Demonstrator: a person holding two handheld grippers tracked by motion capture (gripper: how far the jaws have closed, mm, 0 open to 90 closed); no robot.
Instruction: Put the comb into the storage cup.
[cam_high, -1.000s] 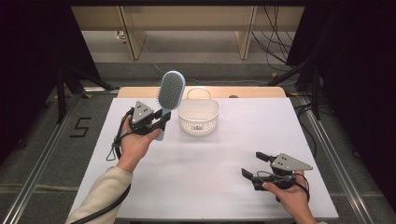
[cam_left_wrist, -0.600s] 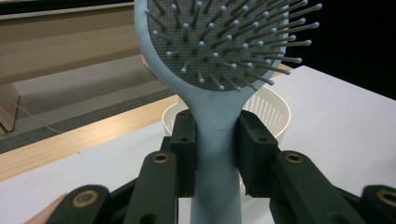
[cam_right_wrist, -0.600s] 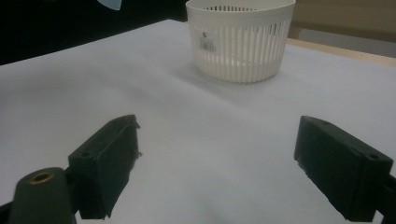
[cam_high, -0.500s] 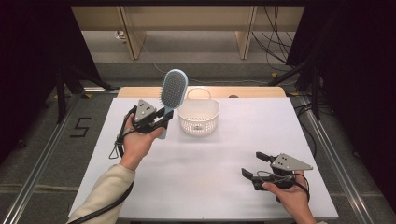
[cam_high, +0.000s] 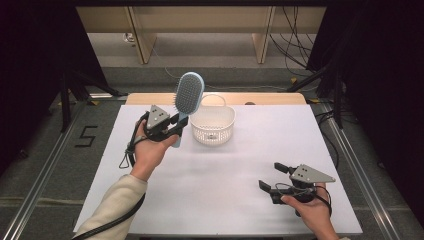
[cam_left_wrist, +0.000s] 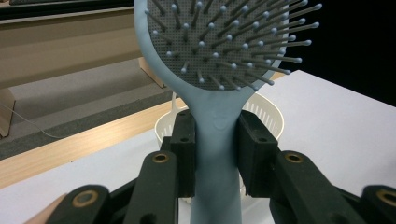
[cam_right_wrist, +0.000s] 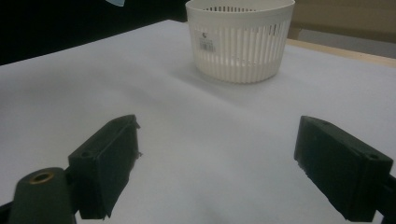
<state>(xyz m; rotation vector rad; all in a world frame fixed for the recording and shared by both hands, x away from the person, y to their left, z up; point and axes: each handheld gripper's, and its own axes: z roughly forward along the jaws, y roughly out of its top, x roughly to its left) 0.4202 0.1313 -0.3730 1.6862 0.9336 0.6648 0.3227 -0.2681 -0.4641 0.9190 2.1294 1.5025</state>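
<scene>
Clamping the brush (cam_left_wrist: 219, 70) by its pale blue handle, the left tool (cam_high: 172, 127) has both black jaws pressed flat against the handle's sides, just below the head. The brush stands nearly upright above this tool, leaning a little away from the hand, with its bristled face turned toward the person. It is held clear of the table (cam_high: 240, 165). Just beyond and to the right of the left tool sits the white basket (cam_high: 212, 125), upright on the table, its slotted wall and thin handle visible; the brush head rises beside the basket's left rim, apart from it. The right tool (cam_high: 273, 178) rests low near the table's near right corner, well apart from the basket, its jaws spread wide with nothing between them, pointing toward the basket.
</scene>
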